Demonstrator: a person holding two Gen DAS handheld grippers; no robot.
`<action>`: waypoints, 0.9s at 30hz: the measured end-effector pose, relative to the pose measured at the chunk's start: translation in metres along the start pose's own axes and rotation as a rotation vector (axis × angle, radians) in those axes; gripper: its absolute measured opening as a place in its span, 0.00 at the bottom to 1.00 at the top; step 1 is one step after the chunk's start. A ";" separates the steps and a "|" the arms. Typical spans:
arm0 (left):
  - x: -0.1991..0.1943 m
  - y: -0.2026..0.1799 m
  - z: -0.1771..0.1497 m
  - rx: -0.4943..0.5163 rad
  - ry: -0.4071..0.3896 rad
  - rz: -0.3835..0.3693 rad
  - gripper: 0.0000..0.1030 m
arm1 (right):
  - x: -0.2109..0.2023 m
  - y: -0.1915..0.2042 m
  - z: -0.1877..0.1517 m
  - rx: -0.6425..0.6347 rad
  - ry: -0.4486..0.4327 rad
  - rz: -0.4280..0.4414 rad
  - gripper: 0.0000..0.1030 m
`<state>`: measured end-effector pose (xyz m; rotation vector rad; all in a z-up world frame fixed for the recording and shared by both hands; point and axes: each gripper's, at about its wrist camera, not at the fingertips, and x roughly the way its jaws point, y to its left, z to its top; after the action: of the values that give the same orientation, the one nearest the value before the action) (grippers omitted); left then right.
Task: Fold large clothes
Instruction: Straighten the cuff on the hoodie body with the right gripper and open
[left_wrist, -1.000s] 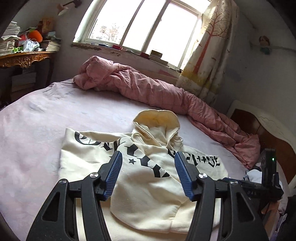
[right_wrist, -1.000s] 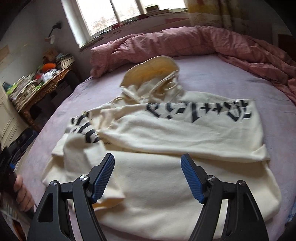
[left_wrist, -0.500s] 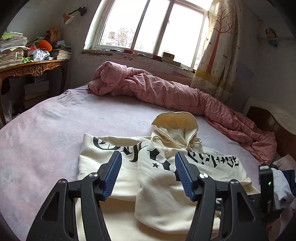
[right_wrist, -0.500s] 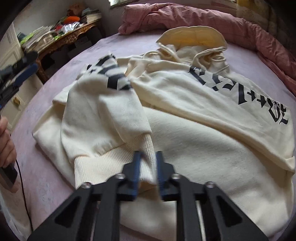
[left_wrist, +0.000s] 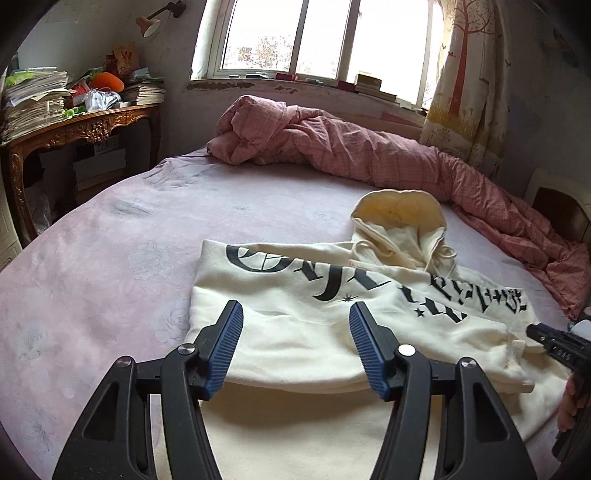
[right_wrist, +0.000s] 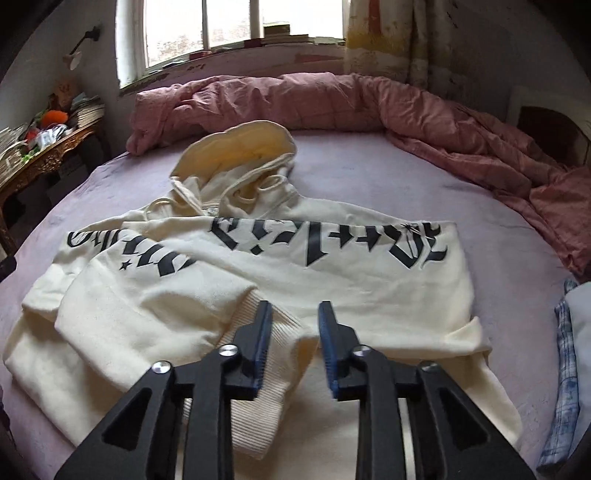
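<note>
Cream hoodie (right_wrist: 332, 291) (black gothic lettering, unreadable)

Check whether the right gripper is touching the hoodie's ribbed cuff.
Cannot tell. In the right wrist view the open right gripper overlaps the ribbed cuff; neither contact nor gap shows plainly.

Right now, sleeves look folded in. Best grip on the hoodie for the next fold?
Probably the bottom hem of the hoodie, at its two near corners, coming in low from the near edge of the bed. The hem lies flat and closest to both open grippers, left gripper and right gripper; the hood lies at the far end, so lifting the hem folds toward it.
</note>
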<state>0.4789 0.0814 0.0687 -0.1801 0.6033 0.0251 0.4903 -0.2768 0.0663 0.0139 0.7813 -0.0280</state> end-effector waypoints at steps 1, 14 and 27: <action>0.006 0.004 -0.002 -0.013 0.015 0.007 0.57 | -0.001 -0.003 -0.002 0.014 0.002 0.014 0.57; 0.032 0.035 -0.011 -0.063 0.041 0.118 0.57 | 0.044 -0.015 -0.019 0.157 0.192 0.224 0.10; 0.069 0.039 -0.030 -0.033 0.152 0.225 0.57 | 0.002 0.038 0.101 -0.138 -0.170 -0.138 0.08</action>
<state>0.5161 0.1122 -0.0013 -0.1463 0.7735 0.2410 0.5641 -0.2416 0.1367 -0.1717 0.6119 -0.1051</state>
